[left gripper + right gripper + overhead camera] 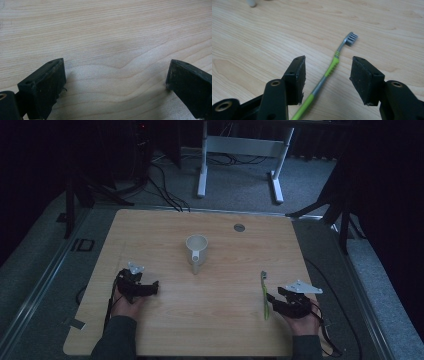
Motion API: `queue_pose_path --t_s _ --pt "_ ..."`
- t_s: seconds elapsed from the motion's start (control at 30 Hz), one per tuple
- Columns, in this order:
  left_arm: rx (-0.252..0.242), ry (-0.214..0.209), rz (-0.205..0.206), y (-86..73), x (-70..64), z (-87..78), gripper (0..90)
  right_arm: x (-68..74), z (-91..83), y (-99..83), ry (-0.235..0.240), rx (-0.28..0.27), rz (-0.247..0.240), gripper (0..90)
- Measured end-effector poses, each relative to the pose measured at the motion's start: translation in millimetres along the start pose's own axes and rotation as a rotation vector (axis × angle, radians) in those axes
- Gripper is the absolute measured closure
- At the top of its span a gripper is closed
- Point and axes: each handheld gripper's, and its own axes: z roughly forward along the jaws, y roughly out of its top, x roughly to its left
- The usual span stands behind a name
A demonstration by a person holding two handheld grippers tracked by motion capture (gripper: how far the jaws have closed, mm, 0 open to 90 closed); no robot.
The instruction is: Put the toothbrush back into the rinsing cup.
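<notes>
A green and grey toothbrush (264, 295) lies flat on the wooden table (200, 330), bristle end pointing away from me. In the right gripper view the toothbrush (329, 71) runs between the two black jaws, which stand apart on either side of its handle without touching it. My right gripper (272, 301) is open, low at the table's right. A white mug (196, 249) stands upright near the table's middle, handle toward me. My left gripper (152, 287) rests at the left; its jaws stand wide apart over bare wood, so my left gripper (116, 75) is open and holds nothing.
A small round grey disc (239, 227) is set in the table's far side. Behind the table stand a white desk frame (240, 150) and dark stands with cables on the carpet. The mug's base (251, 3) shows at the top left of the right gripper view.
</notes>
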Motion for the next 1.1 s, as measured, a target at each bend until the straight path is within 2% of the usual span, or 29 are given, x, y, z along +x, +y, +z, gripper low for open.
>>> queue_pose_path --t_s 0.3,0.6,1.1 --pt "0.0 0.0 0.0 0.0 -0.1 0.0 3.4 5.7 -4.7 7.2 0.004 -0.006 -0.005 48.9" --pt "0.0 0.0 0.0 0.0 -0.1 0.0 3.4 16.9 -5.1 18.2 0.006 -0.013 -0.031 49.8" --pt "0.0 0.0 0.0 0.0 -0.1 0.0 3.4 28.3 -3.8 29.7 -0.008 0.0 -0.028 50.9"
